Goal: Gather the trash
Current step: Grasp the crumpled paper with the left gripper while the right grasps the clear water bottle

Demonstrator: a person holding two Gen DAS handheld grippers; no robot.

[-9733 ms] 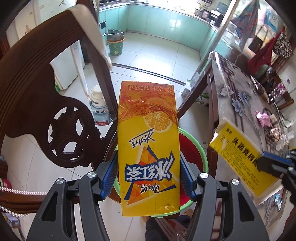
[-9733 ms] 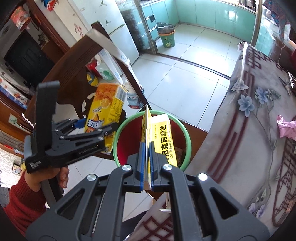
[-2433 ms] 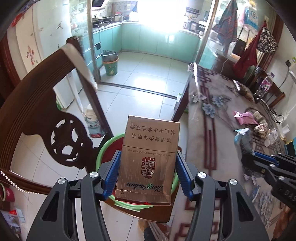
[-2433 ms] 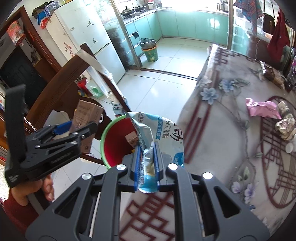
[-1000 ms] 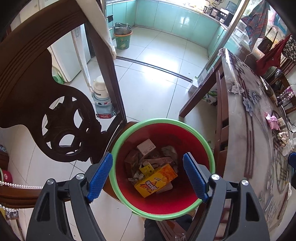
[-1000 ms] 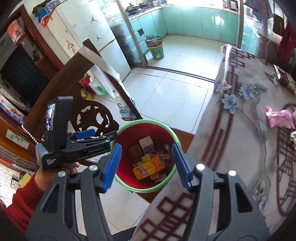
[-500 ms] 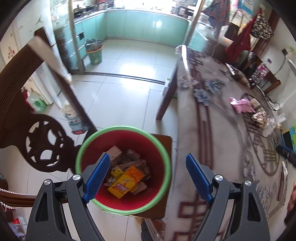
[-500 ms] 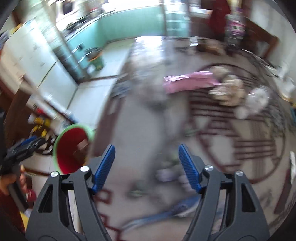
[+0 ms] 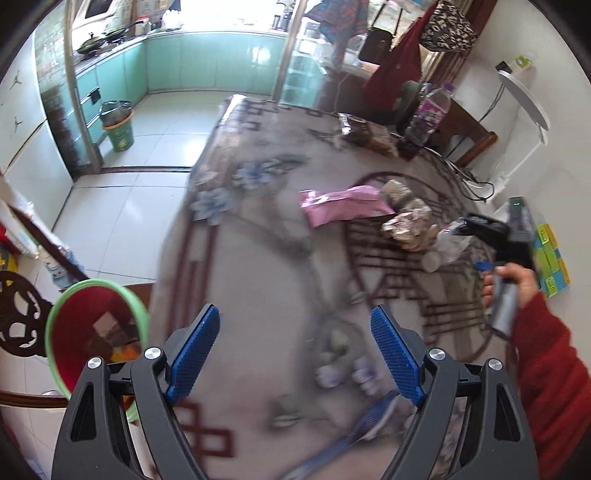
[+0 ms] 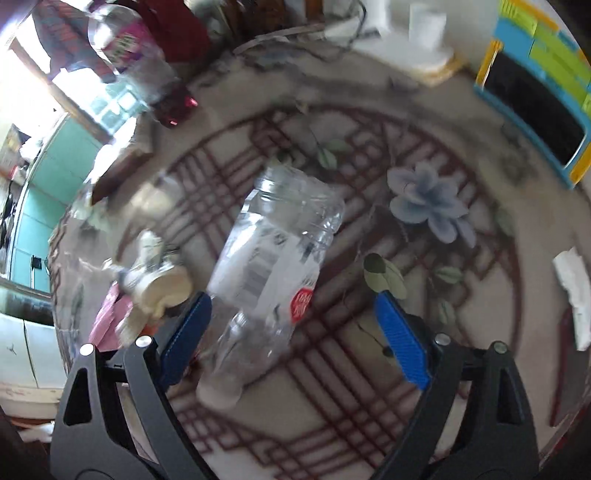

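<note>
Right gripper (image 10: 293,326) opening over the clear bottle (image 10: 273,266) lying on the blurred tablecloth (image 10: 424,332), pads not touching; left gripper (image 9: 295,349) agape and empty, red bin (image 9: 96,332) at nine o'clock, half cut off

Table w/ a beige floral cloth (image 9: 258,266) runs straight ahead of the jaws; beyond its far end, a kitchen w/ teal cabinets (image 9: 207,61) and bright daylight over the counter. Up-left of the jaws: pale tiled floor (image 9: 122,192), a green bin (image 9: 118,127) by the cabinets. Carved dark wood chair (image 9: 18,317) far left; white wall (image 9: 517,122) w/ hanging bags (image 9: 447,26) up-right.
</note>
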